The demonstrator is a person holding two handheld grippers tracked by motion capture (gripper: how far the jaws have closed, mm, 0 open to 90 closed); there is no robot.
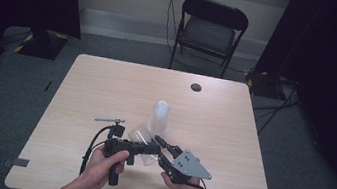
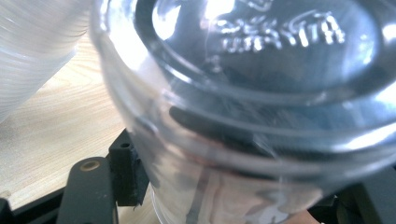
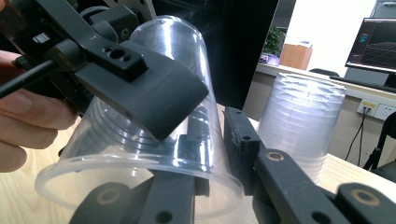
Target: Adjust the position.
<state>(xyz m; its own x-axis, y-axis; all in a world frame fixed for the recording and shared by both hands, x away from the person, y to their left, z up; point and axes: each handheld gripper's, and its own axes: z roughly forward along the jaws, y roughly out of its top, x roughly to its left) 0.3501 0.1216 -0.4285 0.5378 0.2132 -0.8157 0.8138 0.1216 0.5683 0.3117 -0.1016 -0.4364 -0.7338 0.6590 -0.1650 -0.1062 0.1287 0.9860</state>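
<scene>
Working over a pale wooden table (image 1: 108, 80), with a stack of clear cups (image 1: 160, 116) standing just beyond the left gripper (image 1: 148, 148) and the right gripper (image 3: 219, 154). Holding one single clear cup (image 3: 177, 56) on its side between the two, base toward the left gripper, open mouth toward the right. Clamped around the base end with the left gripper, one pad lying flat against the outer wall. Straddling the rim with the right gripper, one jaw inside the mouth, the other just outside the wall; impossible to tell whether pinching or merely close. Reads as a handover of the cup from left to right, judged about midway. Next, probably: firm up the right-hand pinch on the rim before letting go at the base, and gently, to avoid buckling thin plastic. From the high view: the layout, both hands near the front edge, stack beyond the jaws. From the right gripper view: the jaw inside the mouth and the left pad on the wall, too small to make out from above. From the left gripper view: embossed lettering (image 2: 280, 32) on the base, close and blurred.
</scene>
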